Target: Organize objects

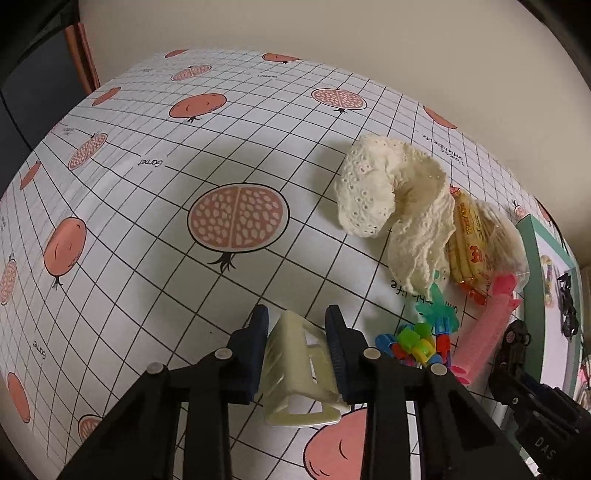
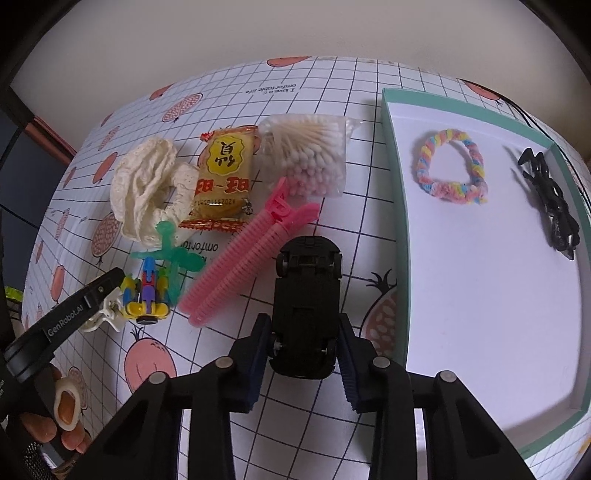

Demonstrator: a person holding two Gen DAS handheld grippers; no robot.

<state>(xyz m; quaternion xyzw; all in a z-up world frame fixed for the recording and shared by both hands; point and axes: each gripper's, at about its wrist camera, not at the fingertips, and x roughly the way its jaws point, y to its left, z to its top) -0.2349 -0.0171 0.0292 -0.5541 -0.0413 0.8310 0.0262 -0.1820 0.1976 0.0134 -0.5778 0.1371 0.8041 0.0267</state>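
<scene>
**A:** Between the right gripper's fingers sat the black toy car, its rear wedged between the blue pads, its nose pointing to twelve o'clock. They looked clenched on it, the car resting on the counter just left of the tray.

**B:** And the left gripper?

**A:** Clamped on a cream hair claw, held low over the cloth. The rest of the pile lay at its two o'clock: a lacy scrunchie, a snack packet, a pink clip, a green toy and a block toy.

**B:** How would you have handled the car?

**A:** My judgement: lift it straight up before swinging toward three o'clock, so the wheels clear the tray's teal wall. Set it on bare white floor, clear of the rainbow bracelet at one o'clock and the black clip by the far wall. The grip was only on the tail, so the nose might droop; keep it level and slow.

**B:** The surroundings?

**A:** A white gridded cloth printed with pomegranates covered the counter, against a plain cream wall. A bag of cotton swabs lay at eleven o'clock of the car. A person's hand showed at eight o'clock in the right view.
</scene>
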